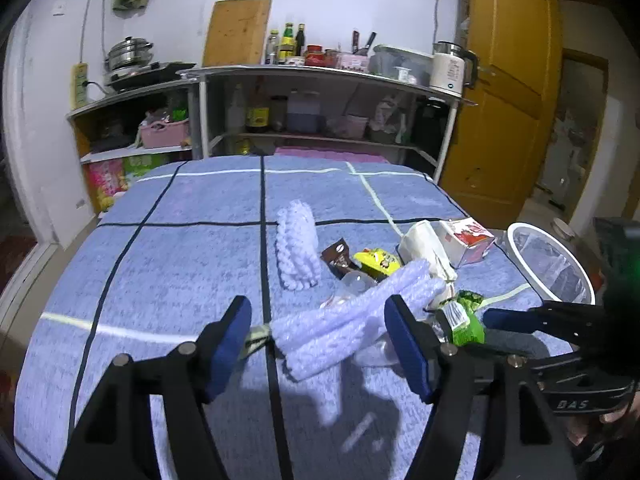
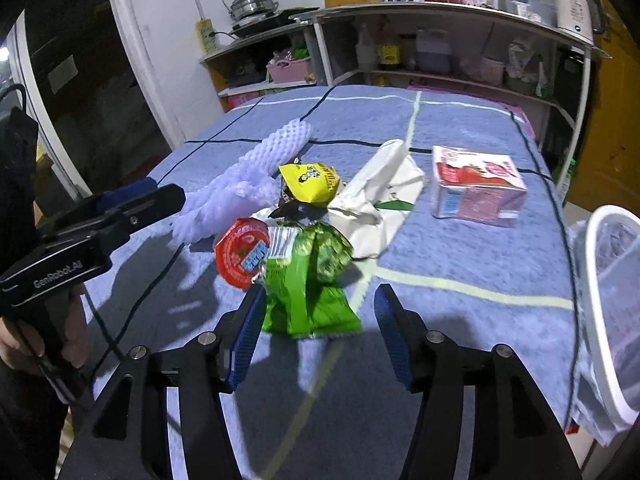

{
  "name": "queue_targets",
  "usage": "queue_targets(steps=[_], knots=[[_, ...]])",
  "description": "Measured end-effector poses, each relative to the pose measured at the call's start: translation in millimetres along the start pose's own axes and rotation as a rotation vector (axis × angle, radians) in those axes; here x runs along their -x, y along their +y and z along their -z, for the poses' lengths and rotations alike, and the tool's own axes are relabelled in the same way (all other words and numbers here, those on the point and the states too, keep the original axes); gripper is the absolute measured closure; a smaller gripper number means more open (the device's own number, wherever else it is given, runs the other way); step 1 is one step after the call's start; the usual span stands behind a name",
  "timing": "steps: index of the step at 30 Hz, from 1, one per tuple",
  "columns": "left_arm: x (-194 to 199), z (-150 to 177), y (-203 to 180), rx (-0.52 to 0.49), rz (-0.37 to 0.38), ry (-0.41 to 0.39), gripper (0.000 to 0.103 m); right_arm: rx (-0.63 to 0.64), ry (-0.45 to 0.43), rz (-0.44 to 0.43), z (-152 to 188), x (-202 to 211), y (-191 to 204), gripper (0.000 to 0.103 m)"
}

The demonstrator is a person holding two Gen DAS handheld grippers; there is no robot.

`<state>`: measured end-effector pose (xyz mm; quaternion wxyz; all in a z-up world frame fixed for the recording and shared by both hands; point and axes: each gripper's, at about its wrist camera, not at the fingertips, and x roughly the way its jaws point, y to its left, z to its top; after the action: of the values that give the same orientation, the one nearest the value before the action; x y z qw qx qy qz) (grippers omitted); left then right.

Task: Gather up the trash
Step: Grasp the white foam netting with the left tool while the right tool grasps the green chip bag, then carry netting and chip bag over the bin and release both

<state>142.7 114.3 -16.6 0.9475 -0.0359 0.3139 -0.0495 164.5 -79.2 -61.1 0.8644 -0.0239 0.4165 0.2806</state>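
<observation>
Left wrist view
Left gripper: held spread wide, with nothing pinched. The near end of a foam net sleeve lies in the gap between its fingers, so it is judged to be lined up for a pick of that piece.
Second foam net: lying alone further back on the worktop, apart from the main pile.
Trash pile: a brown wrapper, a yellow packet, a white paper bag and a red-and-white carton are gathered toward the right side, near the bin, which shortens each carry.
Bin: a white-rimmed basket with a clear liner is seen past the right edge of the worktop, placed where it can be reached from the pile.
Right gripper: seen entering low from the right, with the green snack bag just beside its fingers.

Right wrist view
Right gripper: unclenched and empty. The green snack bag lies flat just ahead of the fingertips, its near edge between them, and no pad is pressed on it.
Red foil lid: tucked partly under the bag's left side, so a careless closing could be expected to catch both.
Left gripper: pointed at the foam net sleeve from the left, held by a hand.
Bin: seen at the far right, off the worktop; no trash can be made out inside.
</observation>
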Motion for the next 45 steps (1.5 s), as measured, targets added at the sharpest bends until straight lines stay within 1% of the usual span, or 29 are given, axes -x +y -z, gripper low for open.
queue_targets(steps=[3, 6, 7, 8, 9, 11, 15, 20, 22, 27, 31, 33, 36, 39, 45], knots=[[-6, -4, 0, -0.019, 0.037, 0.002, 0.03, 0.002, 0.013, -0.006, -4, -9, 2, 0.046], [-15, -6, -1, -0.044, 0.081, 0.021, 0.03, 0.004, 0.034, -0.008, -5, -15, 3, 0.046], [-18, -5, -1, -0.052, 0.09, 0.031, 0.03, 0.001, 0.039, -0.012, -5, -16, 2, 0.051], [-20, -5, -2, -0.063, 0.1, 0.042, 0.03, -0.001, 0.04, -0.016, -4, -16, 1, 0.064], [-22, -4, -3, -0.075, 0.115, 0.051, 0.03, -0.001, 0.041, -0.011, -2, -14, 1, 0.065], [-24, -1, -5, -0.098, 0.137, 0.07, 0.03, -0.004, 0.039, -0.006, -1, -12, -2, 0.066], [-26, 5, -12, -0.136, 0.15, 0.098, 0.03, -0.013, 0.03, 0.01, 1, -6, -8, 0.066], [-20, 13, -17, -0.14, 0.155, 0.108, 0.03, -0.033, 0.028, 0.024, 4, 1, -17, 0.066], [-17, 16, -19, -0.136, 0.148, 0.111, 0.033, -0.037, 0.027, 0.03, 7, 5, -19, 0.066], [-11, 24, -19, -0.087, 0.114, 0.118, 0.048, -0.053, 0.018, 0.042, 13, 18, -28, 0.066], [-13, 34, -16, -0.044, 0.081, 0.147, 0.053, -0.064, 0.006, 0.048, 18, 28, -33, 0.066], [-12, 38, -17, -0.028, 0.069, 0.15, 0.064, -0.066, 0.0, 0.049, 20, 32, -35, 0.066], [-9, 41, -16, 0.001, 0.055, 0.149, 0.072, -0.071, -0.007, 0.054, 23, 38, -37, 0.066], [-2, 44, -19, 0.017, 0.041, 0.137, 0.075, -0.077, -0.014, 0.056, 26, 43, -39, 0.066], [17, 43, -30, 0.032, 0.021, 0.096, 0.076, -0.083, -0.036, 0.063, 31, 56, -42, 0.066]])
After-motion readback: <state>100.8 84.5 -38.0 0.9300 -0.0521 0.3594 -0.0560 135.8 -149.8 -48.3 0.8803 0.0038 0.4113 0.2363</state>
